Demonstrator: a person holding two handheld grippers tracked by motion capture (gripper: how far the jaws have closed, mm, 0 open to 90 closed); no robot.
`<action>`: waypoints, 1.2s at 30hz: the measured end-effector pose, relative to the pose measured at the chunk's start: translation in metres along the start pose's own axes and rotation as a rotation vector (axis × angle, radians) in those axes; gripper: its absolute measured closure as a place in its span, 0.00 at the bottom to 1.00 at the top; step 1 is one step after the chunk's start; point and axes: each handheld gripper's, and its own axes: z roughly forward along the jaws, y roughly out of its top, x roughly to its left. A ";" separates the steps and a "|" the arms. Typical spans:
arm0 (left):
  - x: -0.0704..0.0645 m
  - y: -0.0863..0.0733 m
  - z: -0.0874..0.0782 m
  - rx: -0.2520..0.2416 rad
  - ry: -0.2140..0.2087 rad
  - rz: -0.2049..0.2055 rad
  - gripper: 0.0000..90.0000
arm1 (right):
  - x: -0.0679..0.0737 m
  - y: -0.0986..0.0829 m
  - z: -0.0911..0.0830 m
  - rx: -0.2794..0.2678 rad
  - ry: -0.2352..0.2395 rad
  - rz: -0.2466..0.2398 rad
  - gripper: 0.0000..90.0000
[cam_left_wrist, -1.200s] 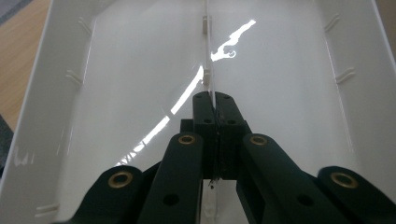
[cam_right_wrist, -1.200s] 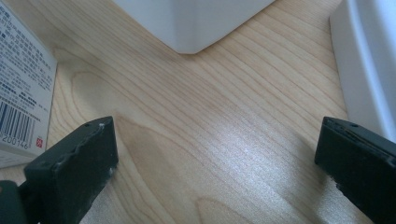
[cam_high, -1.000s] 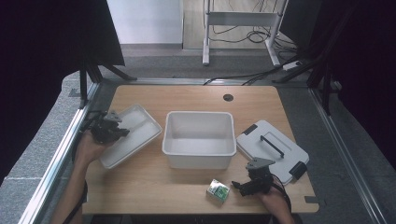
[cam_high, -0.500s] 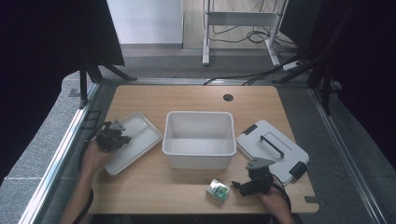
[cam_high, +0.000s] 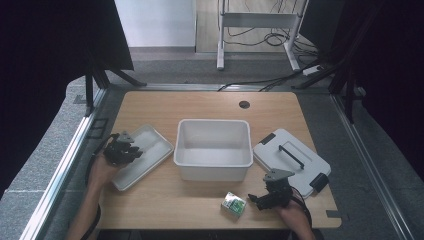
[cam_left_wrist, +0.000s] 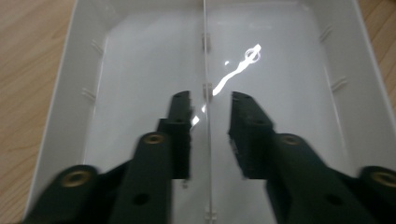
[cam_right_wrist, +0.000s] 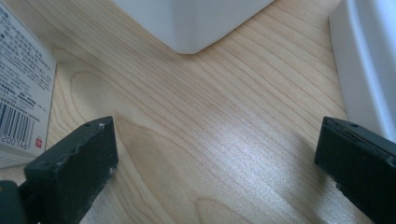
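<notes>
I judge the work barely begun. The white bin (cam_high: 212, 148) stands open and bare in the middle of the table (cam_high: 200, 107), and I place everything by it. The shallow tray (cam_high: 142, 155) lies just left of the bin, turned at an angle; my left gripper (cam_high: 121, 148) hangs over its near-left end, and the left gripper view (cam_left_wrist: 210, 126) shows the jaws a narrow gap apart, straddling a thin clear divider that runs down the tray's middle, holding nothing. The small green box (cam_high: 233, 203) lies in front of the bin, apart from it, not yet picked up. My right gripper (cam_high: 263, 199) rests just right of that box, jaws spread wide over bare wood and empty. The handled lid (cam_high: 291, 156) lies to the right of the bin, off it. So loading the box and closing up are, as I read it, all ahead.

Against the earlier frames, the tray has swung and slid nearer me with the left gripper; the right gripper and box stay put.
</notes>
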 end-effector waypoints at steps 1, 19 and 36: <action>-0.004 0.001 -0.004 -0.023 0.004 -0.003 0.55 | 0.000 0.000 0.000 0.000 0.000 0.000 0.00; -0.078 0.008 -0.031 -0.152 -0.071 0.024 0.04 | 0.000 0.000 0.000 0.000 -0.003 0.003 0.00; -0.148 -0.010 0.007 -0.142 -0.160 0.075 0.00 | 0.006 -0.002 -0.018 -0.006 0.049 0.022 0.07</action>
